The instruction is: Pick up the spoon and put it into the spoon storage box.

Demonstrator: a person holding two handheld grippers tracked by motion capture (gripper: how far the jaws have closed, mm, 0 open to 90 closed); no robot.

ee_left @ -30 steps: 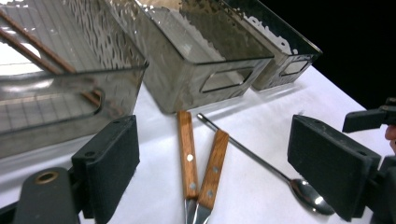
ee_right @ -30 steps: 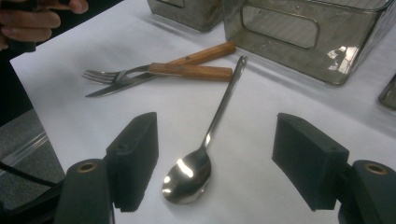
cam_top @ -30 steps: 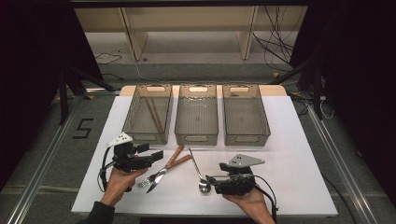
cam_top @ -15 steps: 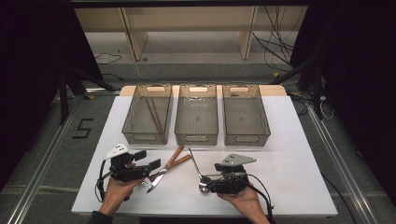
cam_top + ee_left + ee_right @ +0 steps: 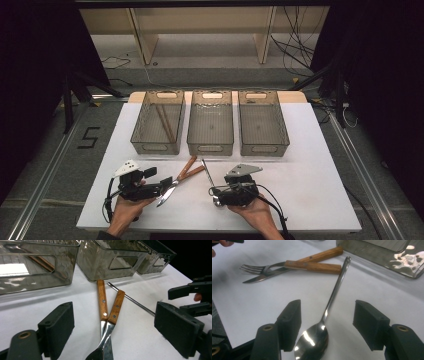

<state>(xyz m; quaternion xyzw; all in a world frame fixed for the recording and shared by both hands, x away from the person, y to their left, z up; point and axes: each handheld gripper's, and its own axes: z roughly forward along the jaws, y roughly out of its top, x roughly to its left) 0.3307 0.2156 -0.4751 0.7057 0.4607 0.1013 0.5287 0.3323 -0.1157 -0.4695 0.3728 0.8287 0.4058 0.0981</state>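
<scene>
**Both hand-held grippers wide over cutlery**

Right hand-held gripper [image 5: 325,325] jaws wide, spoon [image 5: 329,307] lying between them, bowl nearest the jaws, handle pointing straight ahead toward the bins. Left hand-held gripper [image 5: 113,332] jaws wide too; fork [image 5: 113,315] and knife [image 5: 103,305] lie crossed just ahead, wooden handles pointing away toward the bins. Count: one spoon, one fork, one knife, three clear bins [image 5: 210,123] in a row beyond. White tabletop [image 5: 320,170], dark room, grey floor.

Spoon [image 5: 322,322]: polished, glossy metal. Fork [image 5: 254,268] and knife [image 5: 262,277]: wooden handles, metal ends. Bins [image 5: 112,260]: smoky translucent plastic. Surface [image 5: 310,170]: matt white.
</scene>
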